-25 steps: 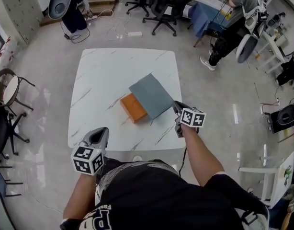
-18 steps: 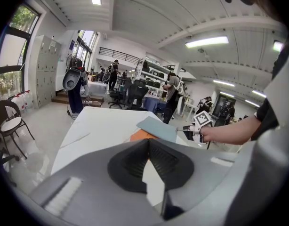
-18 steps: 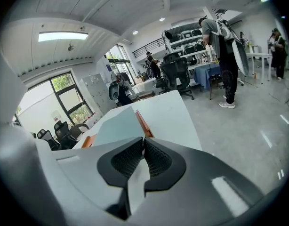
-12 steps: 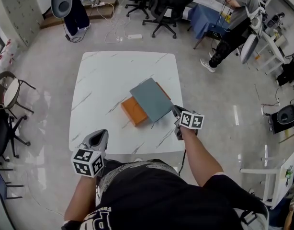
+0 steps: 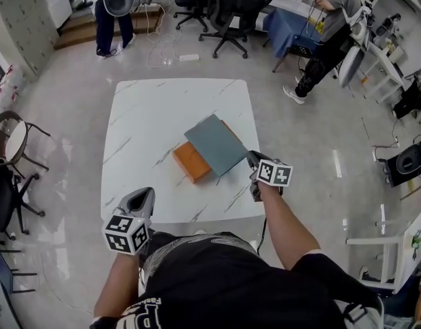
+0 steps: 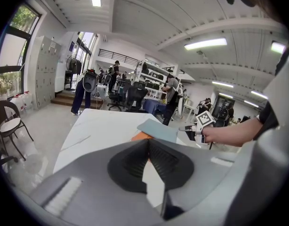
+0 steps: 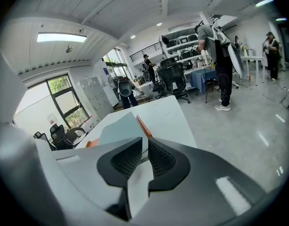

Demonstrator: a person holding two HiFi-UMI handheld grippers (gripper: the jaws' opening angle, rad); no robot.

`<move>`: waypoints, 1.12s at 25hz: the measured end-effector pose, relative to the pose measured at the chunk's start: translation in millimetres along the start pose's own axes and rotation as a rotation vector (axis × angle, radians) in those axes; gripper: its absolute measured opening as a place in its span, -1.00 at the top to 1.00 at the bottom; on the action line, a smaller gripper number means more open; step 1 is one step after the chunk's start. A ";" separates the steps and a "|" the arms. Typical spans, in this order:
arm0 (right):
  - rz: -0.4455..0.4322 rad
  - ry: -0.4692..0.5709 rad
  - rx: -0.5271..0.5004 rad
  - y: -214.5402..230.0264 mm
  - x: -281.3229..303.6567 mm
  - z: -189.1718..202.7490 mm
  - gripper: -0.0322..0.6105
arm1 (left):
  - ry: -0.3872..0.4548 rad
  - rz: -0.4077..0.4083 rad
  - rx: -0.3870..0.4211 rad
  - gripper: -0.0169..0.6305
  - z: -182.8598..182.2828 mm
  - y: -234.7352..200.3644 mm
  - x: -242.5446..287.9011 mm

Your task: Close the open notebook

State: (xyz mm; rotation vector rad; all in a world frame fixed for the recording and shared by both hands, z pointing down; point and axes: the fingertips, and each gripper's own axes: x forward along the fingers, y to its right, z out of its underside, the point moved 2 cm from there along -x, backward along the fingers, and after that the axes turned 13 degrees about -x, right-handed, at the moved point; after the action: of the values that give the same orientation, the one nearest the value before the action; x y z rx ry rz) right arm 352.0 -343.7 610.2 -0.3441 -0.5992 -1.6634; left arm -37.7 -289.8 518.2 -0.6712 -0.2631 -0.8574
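The notebook lies at the middle of the white marble table (image 5: pixel 149 108). Its grey-blue cover (image 5: pixel 216 142) is lifted and slanted over the orange part (image 5: pixel 190 160), and an orange strip shows along its far right edge. My right gripper (image 5: pixel 250 157) is at the cover's near right corner, shut on the cover's edge (image 7: pixel 118 131). In the right gripper view the jaws (image 7: pixel 144 142) stand pinched close with the cover running between them. My left gripper (image 5: pixel 143 194) hovers at the table's near left edge, shut and holding nothing. From it I see the cover (image 6: pixel 158 130) ahead.
Office chairs (image 5: pixel 231 9) stand beyond the table. A person (image 5: pixel 118 5) stands at the far left and another (image 5: pixel 330 19) is at a desk far right. A round chair (image 5: pixel 15 132) is to the left. Cables lie on the floor behind the table.
The grey cover has swung a little away from my right gripper's side, so an orange strip now shows at its far right edge. The left gripper has stayed put.
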 end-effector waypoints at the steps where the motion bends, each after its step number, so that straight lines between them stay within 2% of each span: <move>1: 0.004 0.008 0.002 -0.1 -3.7 -1.6 0.85 | 0.000 0.002 0.002 0.77 -0.8 -0.1 -0.1; 6: 0.016 0.073 0.016 -6.1 -30.3 -13.1 0.85 | -0.009 0.025 0.027 0.77 -2.1 3.7 0.8; 10: -0.010 0.134 0.023 -29.2 -53.8 -24.1 0.85 | -0.009 0.061 0.056 0.77 -6.6 14.5 1.4; 23: -0.262 0.266 -0.046 -159.0 -110.5 -36.8 0.90 | 0.003 0.137 0.115 0.77 -16.8 30.6 -1.2; 28: -0.290 0.286 -0.162 -189.0 -125.6 -38.8 0.90 | 0.005 0.173 0.128 0.77 -18.7 43.9 0.7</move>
State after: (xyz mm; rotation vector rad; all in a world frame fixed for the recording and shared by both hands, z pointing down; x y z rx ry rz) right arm 194.5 -245.1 474.4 -0.1333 -0.3102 -2.0027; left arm -4.4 -281.7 484.9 -0.5641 -0.2495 -0.6710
